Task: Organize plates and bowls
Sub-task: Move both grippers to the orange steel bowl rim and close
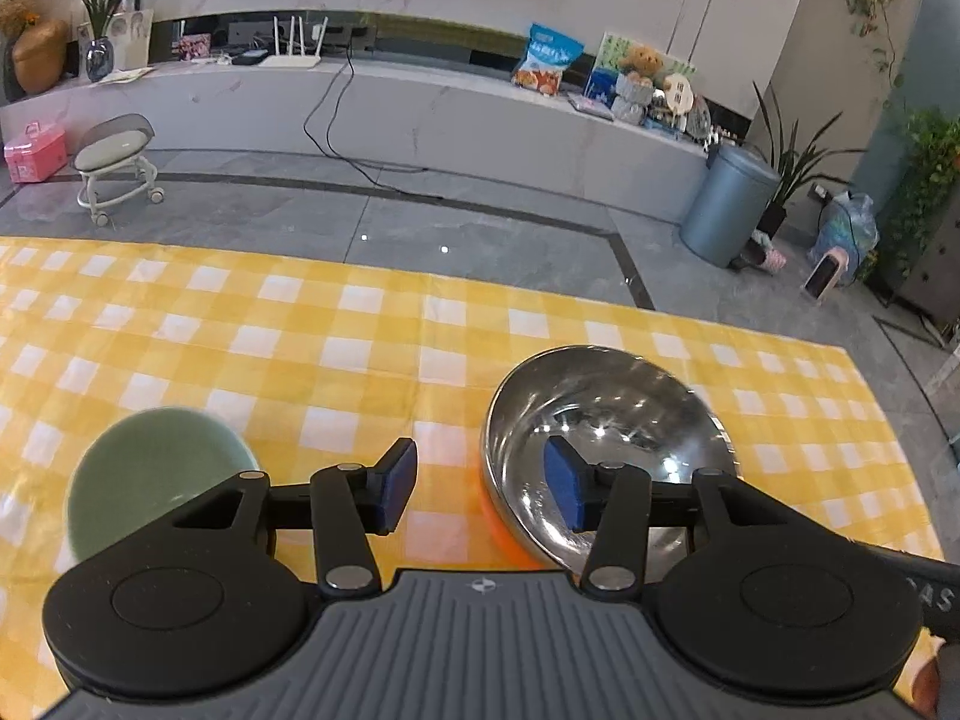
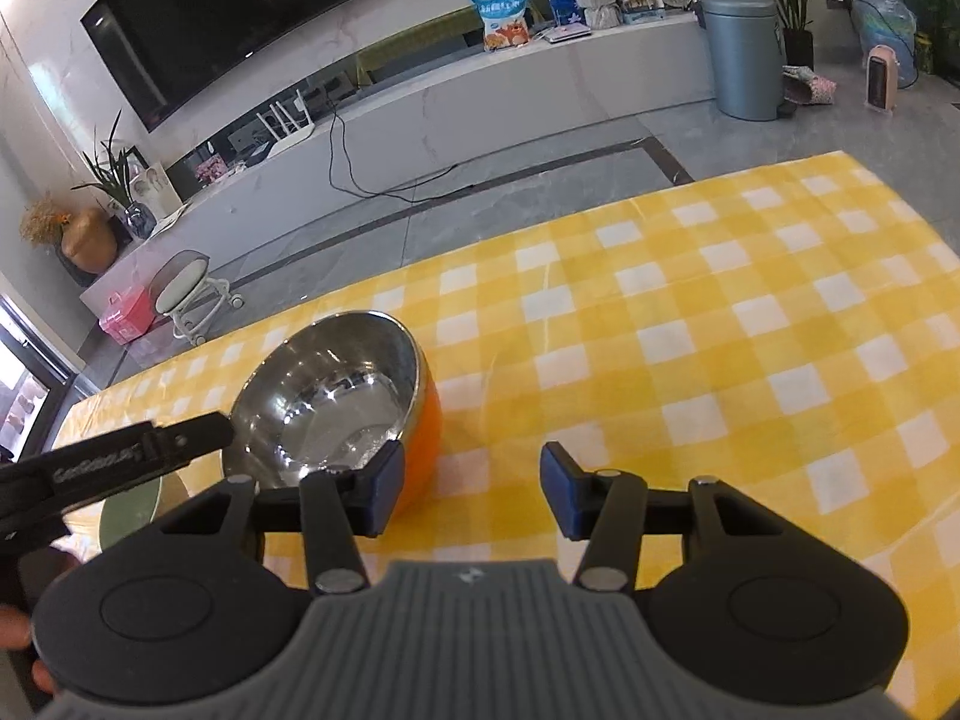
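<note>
A steel bowl with an orange outside stands on the yellow checked tablecloth. A pale green bowl sits to its left. My left gripper is open and empty above the cloth between the two bowls; its right finger hangs over the steel bowl's near rim. In the right wrist view my right gripper is open and empty just right of the steel bowl. The left gripper reaches in from the left there, above the green bowl.
The tablecloth stretches to the right of the bowls. Beyond the table's far edge are a grey floor, a small wheeled stool, a blue bin and a long low cabinet.
</note>
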`<state>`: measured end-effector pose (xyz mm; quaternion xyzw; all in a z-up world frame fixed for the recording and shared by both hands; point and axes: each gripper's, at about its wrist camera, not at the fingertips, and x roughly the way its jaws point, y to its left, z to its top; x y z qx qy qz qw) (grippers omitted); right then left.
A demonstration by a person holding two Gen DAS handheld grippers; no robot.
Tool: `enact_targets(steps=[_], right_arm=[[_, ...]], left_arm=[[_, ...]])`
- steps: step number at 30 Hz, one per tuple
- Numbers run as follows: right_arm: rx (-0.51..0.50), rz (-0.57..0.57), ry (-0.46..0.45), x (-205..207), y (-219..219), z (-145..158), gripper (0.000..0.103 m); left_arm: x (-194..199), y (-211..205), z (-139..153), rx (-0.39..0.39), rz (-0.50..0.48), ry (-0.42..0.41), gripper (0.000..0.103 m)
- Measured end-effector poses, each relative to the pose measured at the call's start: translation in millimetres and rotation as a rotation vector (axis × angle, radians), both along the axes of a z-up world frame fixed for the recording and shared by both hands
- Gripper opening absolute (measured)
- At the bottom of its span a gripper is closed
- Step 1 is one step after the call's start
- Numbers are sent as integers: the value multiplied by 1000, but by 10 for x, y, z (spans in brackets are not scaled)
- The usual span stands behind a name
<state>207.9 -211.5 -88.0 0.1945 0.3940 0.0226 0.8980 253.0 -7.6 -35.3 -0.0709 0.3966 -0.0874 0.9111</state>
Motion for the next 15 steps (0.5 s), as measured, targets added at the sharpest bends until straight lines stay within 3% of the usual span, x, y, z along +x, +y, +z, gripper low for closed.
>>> enact_targets(steps=[2,8,15], right_arm=[[7,4,5,2,3,-33,51],[34,12,1,11,-23,-51,51],[89,1,-22,-4,-74,-19,49]], left_arm=[[60,-14,-59,9,-3,19,39],[106,-61,-121,-1,-27,62,13],[50,-116,-61,19,-37,99,11]])
